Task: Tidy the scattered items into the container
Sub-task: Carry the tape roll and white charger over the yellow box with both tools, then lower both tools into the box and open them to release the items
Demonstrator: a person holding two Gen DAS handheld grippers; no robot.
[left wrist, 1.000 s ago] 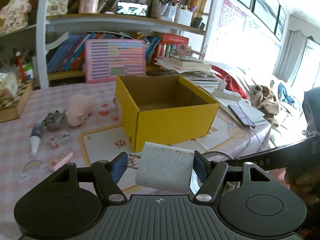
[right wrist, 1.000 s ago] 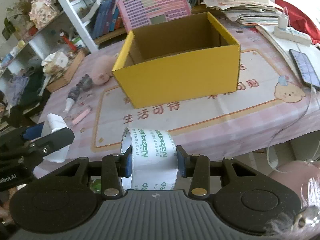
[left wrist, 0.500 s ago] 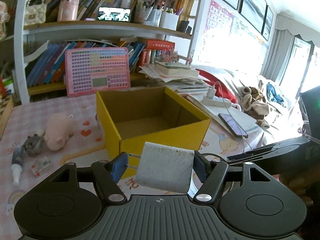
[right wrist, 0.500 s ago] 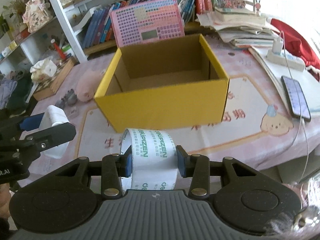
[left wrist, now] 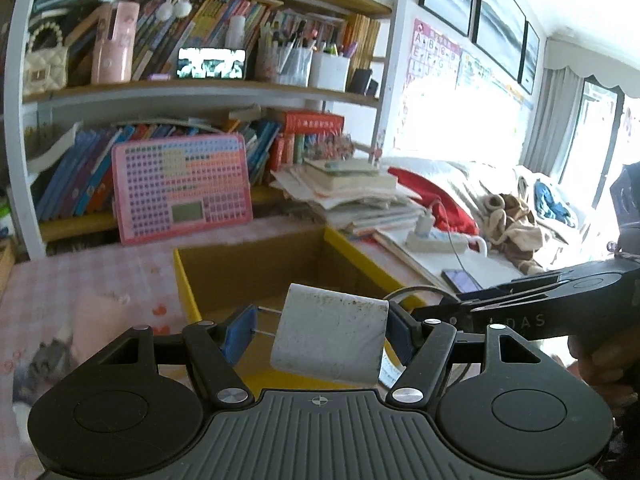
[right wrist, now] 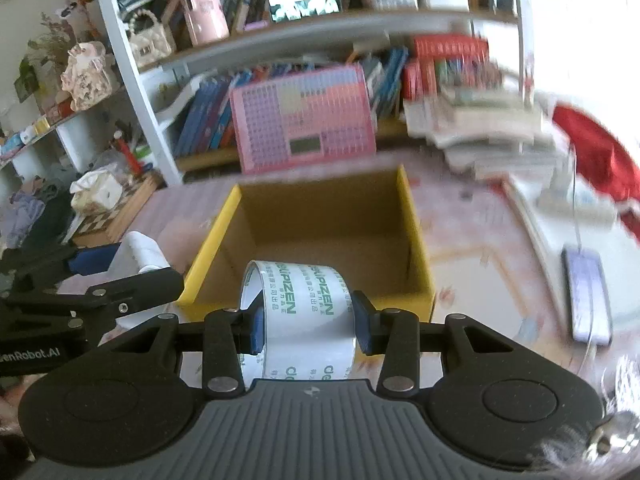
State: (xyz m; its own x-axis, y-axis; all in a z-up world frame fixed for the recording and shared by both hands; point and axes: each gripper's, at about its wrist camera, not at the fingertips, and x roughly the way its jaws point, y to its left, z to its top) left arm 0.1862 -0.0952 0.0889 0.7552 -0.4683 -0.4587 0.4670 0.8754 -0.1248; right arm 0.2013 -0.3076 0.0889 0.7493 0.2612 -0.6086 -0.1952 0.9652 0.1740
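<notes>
Closer now: yellow cardboard box (right wrist: 224,236), glossy tape roll (right wrist: 308,312).

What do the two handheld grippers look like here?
Both match: the left gripper and right gripper have black linkage arms, silver pivot screws, blue pads, and a ribbed grey base with a crosshair mark. White lettering runs along each one's side.

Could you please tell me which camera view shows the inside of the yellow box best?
The right wrist view: it looks down into the yellow box, floor and inner walls visible. The left wrist view shows only its far walls; the white block hides its floor.
</notes>
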